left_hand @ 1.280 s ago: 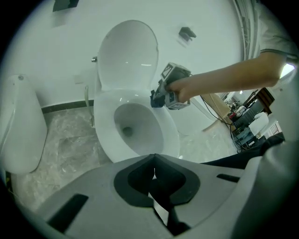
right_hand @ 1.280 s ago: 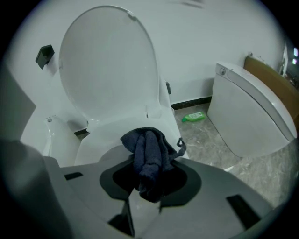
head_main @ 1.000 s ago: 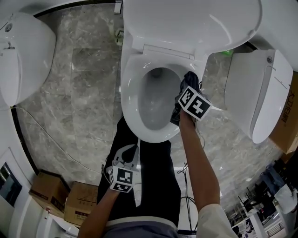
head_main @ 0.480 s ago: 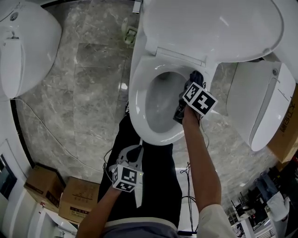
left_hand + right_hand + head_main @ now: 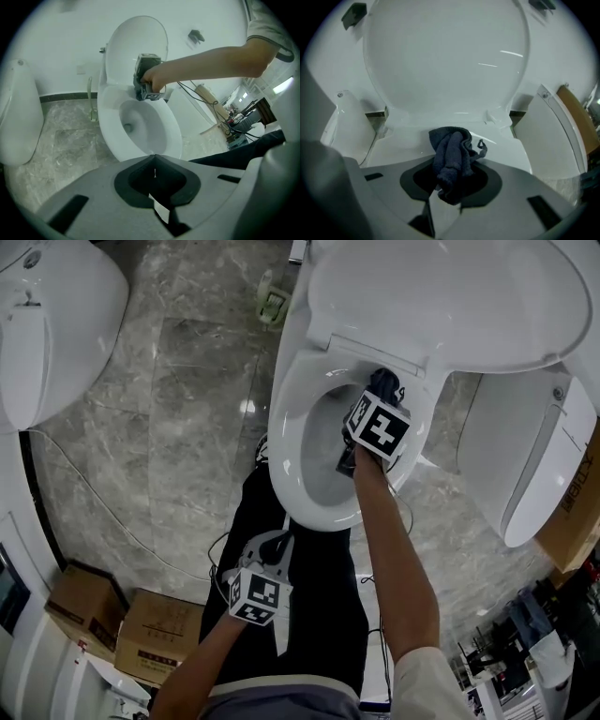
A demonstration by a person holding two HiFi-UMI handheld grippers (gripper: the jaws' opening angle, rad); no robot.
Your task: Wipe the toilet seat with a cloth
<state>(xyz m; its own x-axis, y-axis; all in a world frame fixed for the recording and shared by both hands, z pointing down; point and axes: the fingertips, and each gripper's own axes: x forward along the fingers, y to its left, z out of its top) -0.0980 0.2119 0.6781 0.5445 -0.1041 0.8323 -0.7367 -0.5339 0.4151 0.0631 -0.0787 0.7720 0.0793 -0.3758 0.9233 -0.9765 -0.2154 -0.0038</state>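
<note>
Since the lid (image 5: 441, 296) stands raised, the right gripper (image 5: 449, 190) grasps the bunched dark cloth (image 5: 451, 157) and sets it on the toilet seat (image 5: 287, 427) at its back edge by the hinge. The left gripper (image 5: 154, 174), clenched and empty, hangs off the seat's front edge, likely parked clear.

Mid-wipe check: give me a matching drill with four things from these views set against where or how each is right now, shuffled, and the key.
Things:
1. cloth
2. left gripper
3. toilet lid
4. cardboard boxes

States:
A. raised, open
B. on the floor, lower left of the head view
C. clamped in the right gripper, at the back of the seat
D. shut with nothing between its jaws

Pairs: 1-C, 2-D, 3-A, 4-B
</note>
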